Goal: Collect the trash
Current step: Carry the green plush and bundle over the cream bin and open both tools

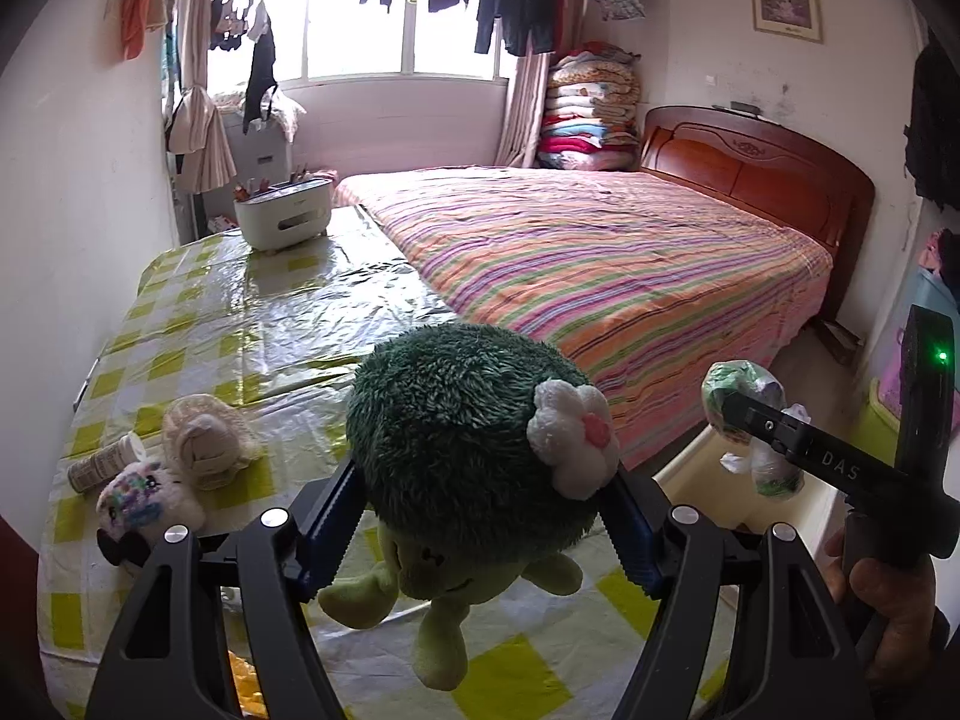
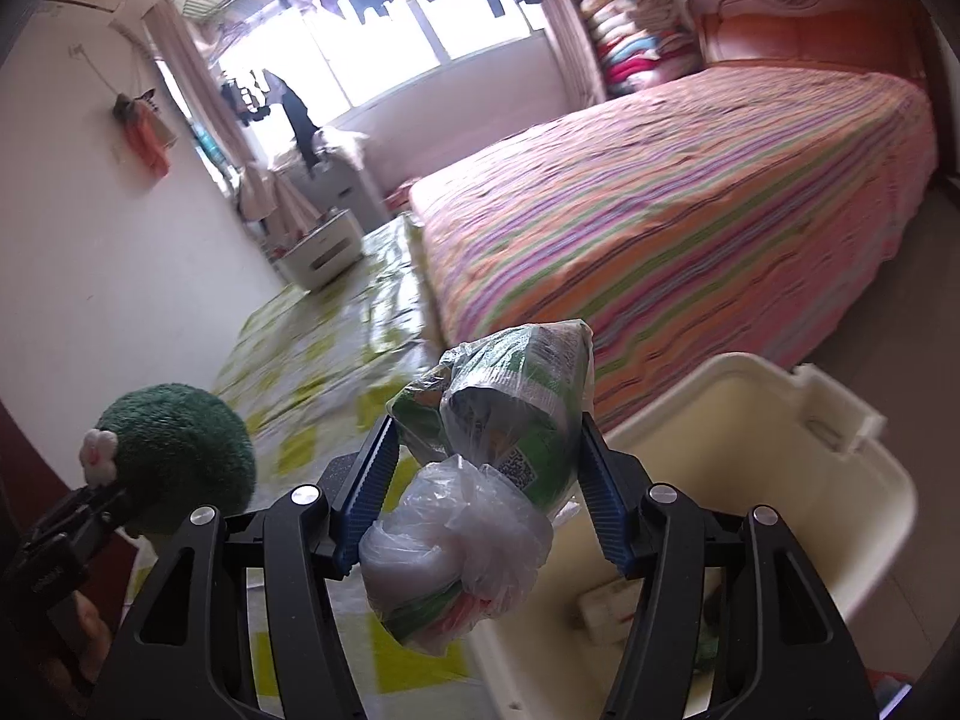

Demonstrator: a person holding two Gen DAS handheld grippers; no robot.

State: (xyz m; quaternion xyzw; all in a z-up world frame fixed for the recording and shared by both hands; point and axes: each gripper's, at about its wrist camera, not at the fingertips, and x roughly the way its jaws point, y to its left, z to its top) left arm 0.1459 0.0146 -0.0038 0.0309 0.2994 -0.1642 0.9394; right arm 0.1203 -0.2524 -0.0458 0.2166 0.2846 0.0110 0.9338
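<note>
Two grippers are loaded at once: my left gripper (image 1: 480,516) is clamped on a green plush toy (image 1: 468,438), its blue pads pressed into the fuzzy head so the pale limbs dangle, and my right gripper (image 2: 486,492) is clenched around a knotted plastic bag of trash (image 2: 480,480), green wrappers showing through the film. Both loads hang off the near edge of the table (image 1: 252,312) with its yellow-checked cloth, the toy above the near right corner and the bag just past it, beside a cream bin (image 2: 780,480) that stands between the table and the striped bed (image 1: 600,276). Something pale already lies in the bottom of the bin. I judge the step in hand to be carrying the bag to the bin. The next move calls for bringing my right gripper over the open mouth, clear of the rim, and only then letting the jaws part so the bag falls inside. The toy is no trash, I think, so it wants setting back on the table. Near the left edge a small bottle (image 1: 105,462), a crumpled cream cloth (image 1: 204,444) and a white plush (image 1: 147,498) remain to sort.
</note>
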